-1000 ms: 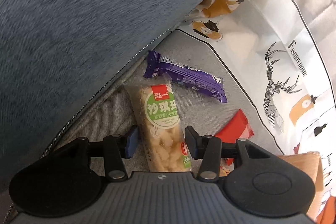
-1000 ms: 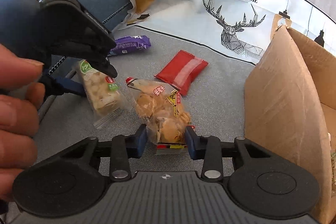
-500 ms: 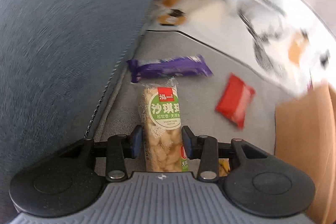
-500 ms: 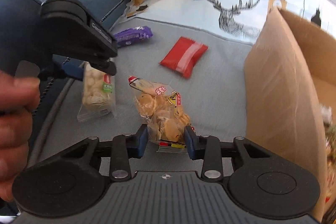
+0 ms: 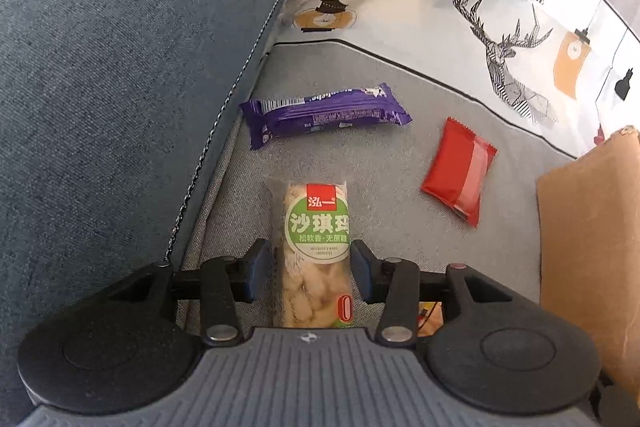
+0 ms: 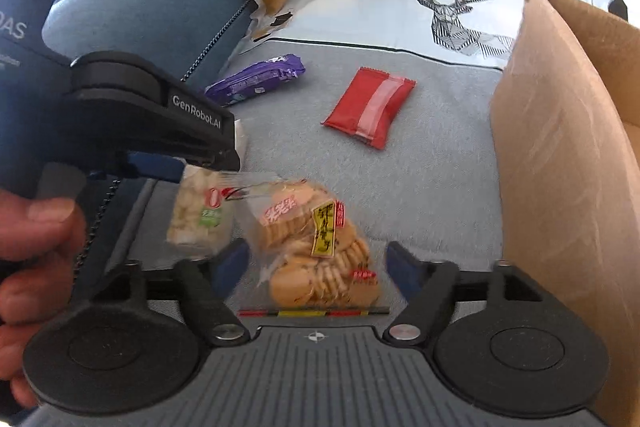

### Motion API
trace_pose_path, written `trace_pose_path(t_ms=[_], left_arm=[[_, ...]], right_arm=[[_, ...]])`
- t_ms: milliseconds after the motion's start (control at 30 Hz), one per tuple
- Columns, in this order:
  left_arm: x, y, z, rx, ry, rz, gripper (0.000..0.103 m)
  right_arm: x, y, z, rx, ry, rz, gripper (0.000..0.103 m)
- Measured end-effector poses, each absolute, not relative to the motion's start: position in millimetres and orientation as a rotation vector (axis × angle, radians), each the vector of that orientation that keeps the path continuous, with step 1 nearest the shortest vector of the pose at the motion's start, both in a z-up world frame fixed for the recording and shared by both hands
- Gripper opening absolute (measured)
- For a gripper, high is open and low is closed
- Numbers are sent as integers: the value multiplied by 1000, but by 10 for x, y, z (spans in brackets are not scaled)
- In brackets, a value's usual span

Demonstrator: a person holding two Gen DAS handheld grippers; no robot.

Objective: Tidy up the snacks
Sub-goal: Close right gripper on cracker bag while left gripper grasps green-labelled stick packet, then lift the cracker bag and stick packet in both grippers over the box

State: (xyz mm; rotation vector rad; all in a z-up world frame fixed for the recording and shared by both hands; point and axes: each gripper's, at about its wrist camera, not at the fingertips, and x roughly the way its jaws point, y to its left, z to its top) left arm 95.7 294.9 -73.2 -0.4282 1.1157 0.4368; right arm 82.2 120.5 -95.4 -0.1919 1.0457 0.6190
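Risk: right gripper (image 6: 316,267) jaws have just been opening, clear of the rice-cracker bag (image 6: 316,247) between them at lower centre; it may slide. Left gripper (image 5: 306,275) pads sit barely against the sachima bar (image 5: 316,251); grip uncertain, could drop it.

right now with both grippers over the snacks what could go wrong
1. The right gripper has just been opening; its pads stand clear of the cracker bag, so lifting now would likely leave it behind.
2. The left gripper has just been opening too, with a gap beside the sachima bar, which might slip.
3. The two packets overlap in the right wrist view, so moving one could drag the other.
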Motion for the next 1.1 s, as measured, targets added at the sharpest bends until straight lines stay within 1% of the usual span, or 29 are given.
trace_pose_path(t_ms=[67,233,333,367,433,600,633,667,700,933,1100], left_arm=[[960,2948,-751,-424,1126,434,51],[980,2948,-826,-420,1146,432,52],[979,2944,-845,-418,1147,434,52],[980,2942,-847,-418,1147,435,52],[987,2932,-856,-415,1148,435,52],[1011,2903,-874,-397,1154,440,51],[1011,2903,-871,-396,1152,444,49],[1008,2908,-865,-404,1146,446,42],[1004,2921,-855,-419,1140,446,40],[938,2923,-720,-456,1090,446,40],[746,2900,-523,-488,997,453,40]], right_arm=[[842,1230,-996,-214,1031,615,83],[859,1268,-1142,-244,1045,613,82],[840,1291,-1192,-272,1050,621,76],[825,1298,-1192,-287,1042,623,71],[796,1316,-1191,-321,1024,633,68],[768,1306,-1147,-326,996,645,55],[763,1298,-1123,-318,994,646,55],[759,1289,-1095,-308,992,647,54],[753,1279,-1060,-299,987,648,54],[661,1196,-845,-266,939,638,53],[583,1105,-669,-244,888,632,53]])
